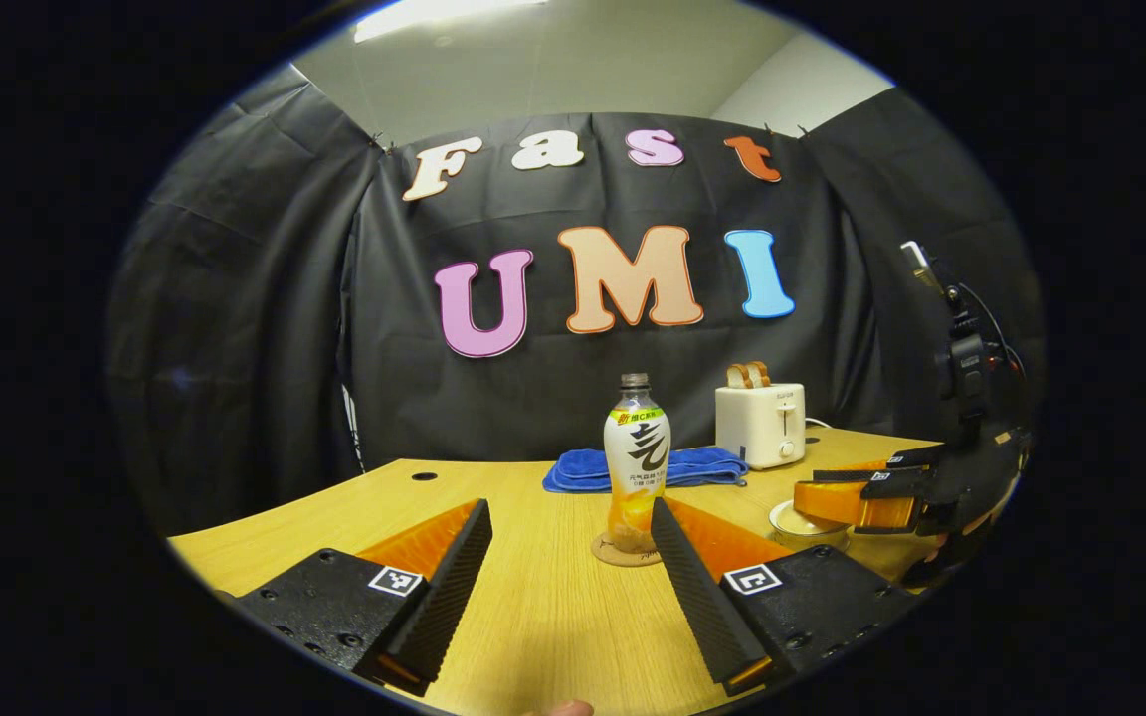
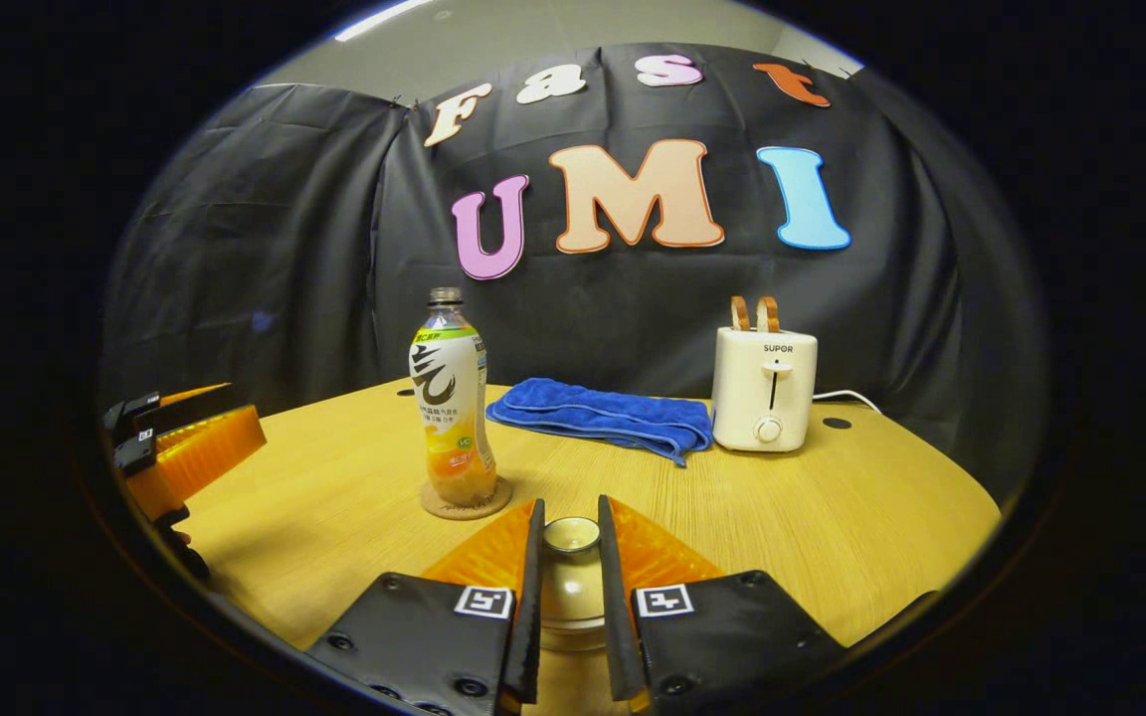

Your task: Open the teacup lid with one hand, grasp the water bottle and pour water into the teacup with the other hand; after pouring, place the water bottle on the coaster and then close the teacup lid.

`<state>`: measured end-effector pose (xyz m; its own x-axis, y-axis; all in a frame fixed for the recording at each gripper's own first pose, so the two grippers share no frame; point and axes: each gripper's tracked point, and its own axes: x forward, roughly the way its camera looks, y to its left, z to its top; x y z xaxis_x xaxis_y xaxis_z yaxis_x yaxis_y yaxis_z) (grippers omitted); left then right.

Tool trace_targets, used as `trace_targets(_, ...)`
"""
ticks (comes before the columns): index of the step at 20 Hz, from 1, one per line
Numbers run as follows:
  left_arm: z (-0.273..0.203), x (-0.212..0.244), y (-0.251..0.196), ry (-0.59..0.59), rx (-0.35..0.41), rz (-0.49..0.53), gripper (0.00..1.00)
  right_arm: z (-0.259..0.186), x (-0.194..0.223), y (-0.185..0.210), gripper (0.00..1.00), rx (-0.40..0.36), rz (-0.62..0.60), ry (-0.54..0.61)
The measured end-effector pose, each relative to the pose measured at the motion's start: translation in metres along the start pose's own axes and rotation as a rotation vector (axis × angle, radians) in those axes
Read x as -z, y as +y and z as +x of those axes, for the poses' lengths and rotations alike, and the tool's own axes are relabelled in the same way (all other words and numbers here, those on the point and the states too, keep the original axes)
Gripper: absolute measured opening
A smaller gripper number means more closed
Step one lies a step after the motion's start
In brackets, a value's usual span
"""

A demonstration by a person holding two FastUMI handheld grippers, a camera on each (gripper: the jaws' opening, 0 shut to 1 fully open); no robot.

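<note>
Gripping teacup lid (image 2: 571, 534), right gripper (image 2: 569, 557) jaws closed; left gripper (image 1: 573, 557) jaws open w/ water bottle (image 1: 636, 459) on coaster (image 1: 625, 552)

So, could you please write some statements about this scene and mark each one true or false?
1. The water bottle stands upright on the coaster. True.
2. The right gripper has its fingers close around the teacup lid. True.
3. The left gripper is shut on the bottle. False: its fingers are wide apart, short of the bottle.
4. The blue towel lies on top of the toaster. False: it lies on the table beside it.
5. Bread sticks out of the toaster. True.
</note>
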<state>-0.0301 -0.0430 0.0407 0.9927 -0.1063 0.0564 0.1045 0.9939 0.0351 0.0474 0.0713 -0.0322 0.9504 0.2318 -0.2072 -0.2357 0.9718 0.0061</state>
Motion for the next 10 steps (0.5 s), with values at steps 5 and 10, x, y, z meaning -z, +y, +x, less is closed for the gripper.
trace_targets(5,-0.002,0.003,-0.005,0.007,0.007,-0.020,0.94,-0.004,0.000,-0.002,0.35,0.006,-0.001,-0.001)
trace_targets(10,-0.004,0.007,-0.007,0.017,0.001,-0.050,0.94,-0.017,-0.004,-0.002,0.93,0.011,0.009,-0.023)
